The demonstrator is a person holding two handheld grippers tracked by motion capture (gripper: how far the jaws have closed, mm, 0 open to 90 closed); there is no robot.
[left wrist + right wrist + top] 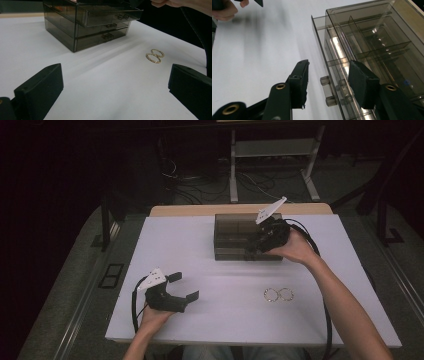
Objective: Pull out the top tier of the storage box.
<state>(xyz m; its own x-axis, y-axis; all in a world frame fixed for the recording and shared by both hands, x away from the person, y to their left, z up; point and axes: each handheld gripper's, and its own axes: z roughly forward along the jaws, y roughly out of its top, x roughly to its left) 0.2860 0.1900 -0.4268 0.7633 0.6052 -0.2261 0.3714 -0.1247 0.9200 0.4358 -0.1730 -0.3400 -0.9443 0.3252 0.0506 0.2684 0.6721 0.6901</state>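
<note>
A smoky see-through drawer box [235,237] [75,27] [374,42] stands at the back middle of the white table [225,320]. Its top drawer sticks out a little. My right gripper [254,249] [329,63] is at the box's front right, and its jaws stand on either side of the top drawer's clear handle [327,91] with a gap on each side. My left gripper [184,286] [116,75] rests open near the front left of the table with nothing between its jaws. Two linked gold rings [279,294] [155,55] lie on the table at the front right.
A wooden strip [200,210] runs along the table's back edge. Beyond it stand a white shelf frame [272,150] and loose cables [200,185] on the floor. The right forearm [345,305] crosses the table's right side, near the rings.
</note>
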